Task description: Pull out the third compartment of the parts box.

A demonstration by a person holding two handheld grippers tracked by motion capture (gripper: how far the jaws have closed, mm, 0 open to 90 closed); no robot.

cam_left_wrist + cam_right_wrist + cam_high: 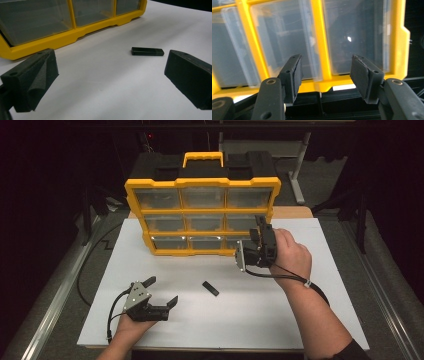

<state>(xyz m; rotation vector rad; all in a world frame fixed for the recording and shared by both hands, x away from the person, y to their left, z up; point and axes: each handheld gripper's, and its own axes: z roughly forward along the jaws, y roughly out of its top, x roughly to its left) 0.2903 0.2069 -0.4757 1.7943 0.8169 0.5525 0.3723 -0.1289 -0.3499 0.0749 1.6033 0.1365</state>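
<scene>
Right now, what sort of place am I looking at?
Probably a lab or workshop recording bench: a white board-topped table, a yellow plastic drawer organiser with clear compartments, and a cabled hand-held gripper in each hand, against dark surroundings.

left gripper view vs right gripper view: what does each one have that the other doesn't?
Left gripper view alone: the small black stick lying flat on the white tabletop, beyond the left gripper, whose fingers stand wide apart with nothing between them.

Right gripper view alone: the right gripper, fingers apart and empty, close against the clear drawer fronts.

Both: the yellow organizer with its clear drawers.
</scene>
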